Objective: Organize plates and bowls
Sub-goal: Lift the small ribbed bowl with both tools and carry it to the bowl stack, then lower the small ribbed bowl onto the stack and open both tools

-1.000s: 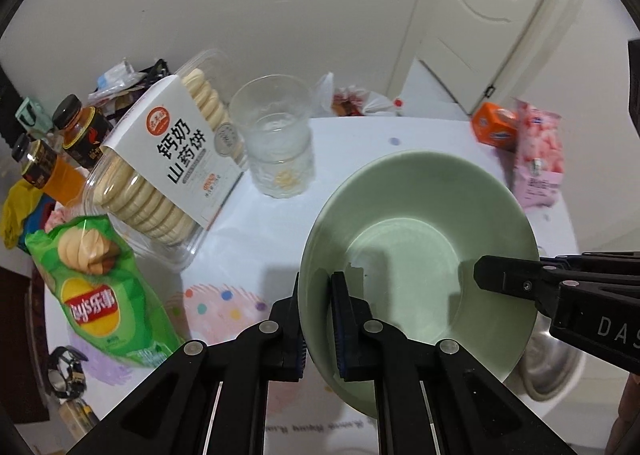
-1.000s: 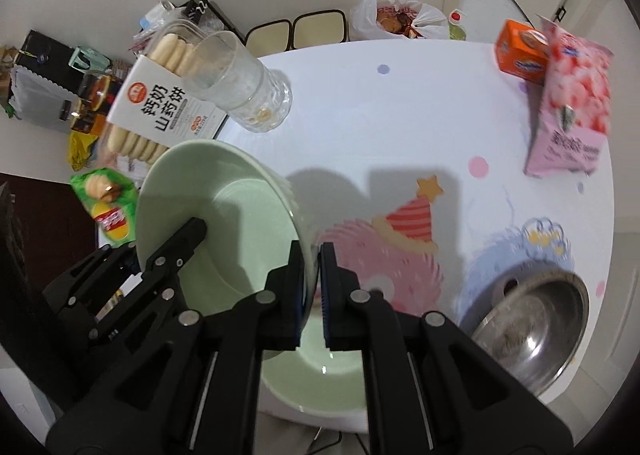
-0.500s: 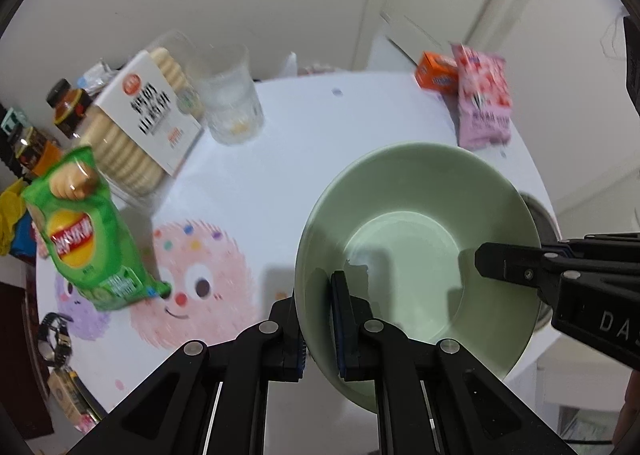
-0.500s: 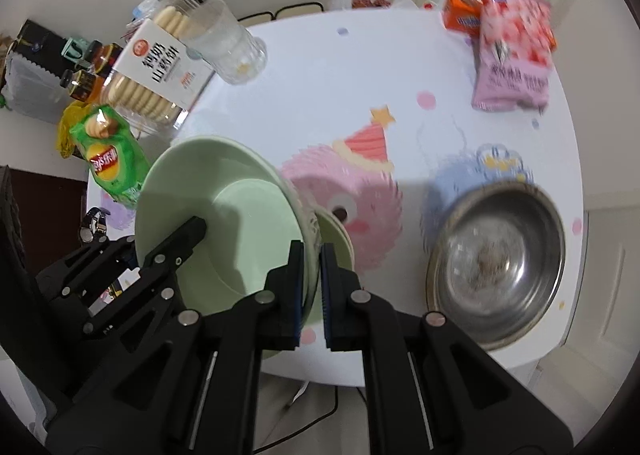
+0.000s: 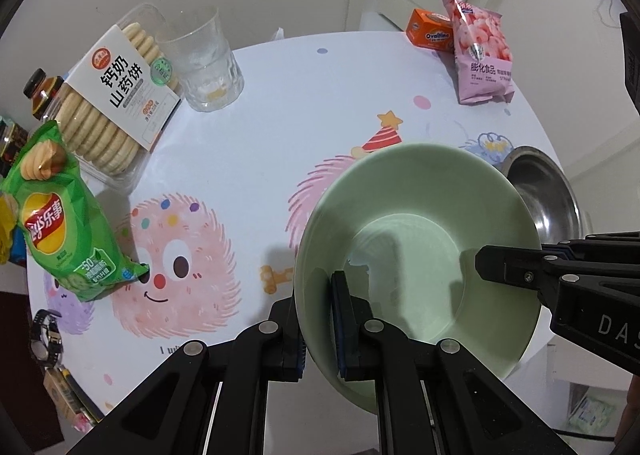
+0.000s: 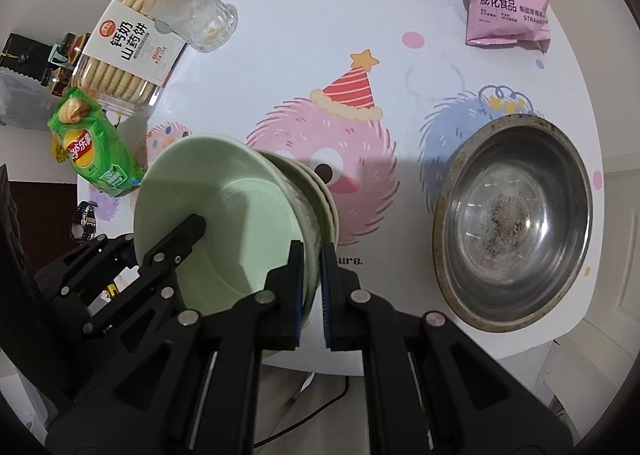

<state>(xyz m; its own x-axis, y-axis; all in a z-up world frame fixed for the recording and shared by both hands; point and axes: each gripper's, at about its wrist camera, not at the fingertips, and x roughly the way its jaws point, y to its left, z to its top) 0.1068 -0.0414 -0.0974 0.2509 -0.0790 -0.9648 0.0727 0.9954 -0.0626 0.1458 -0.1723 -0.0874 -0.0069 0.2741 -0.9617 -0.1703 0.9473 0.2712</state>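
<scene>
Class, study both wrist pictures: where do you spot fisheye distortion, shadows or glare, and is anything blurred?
Left wrist view: dark round fisheye border, table edge bowed, claw shadows inside the green bowl, everything sharp. Right wrist view: same curved border, a broad shadow across the pink monster print, soft highlights in the steel bowl, no blur.

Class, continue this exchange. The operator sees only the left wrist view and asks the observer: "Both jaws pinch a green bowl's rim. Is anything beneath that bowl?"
Observer: Yes. The right wrist view shows more pale green rims nested under the green bowl.
Operator: The bowl hides most of the metal bowl. Is it clean?
Observer: No. Dark specks lie on the bottom of the metal bowl.
Operator: Does it hang over the table edge?
Observer: No. Its whole rim sits on the table, close to the near edge.
</scene>
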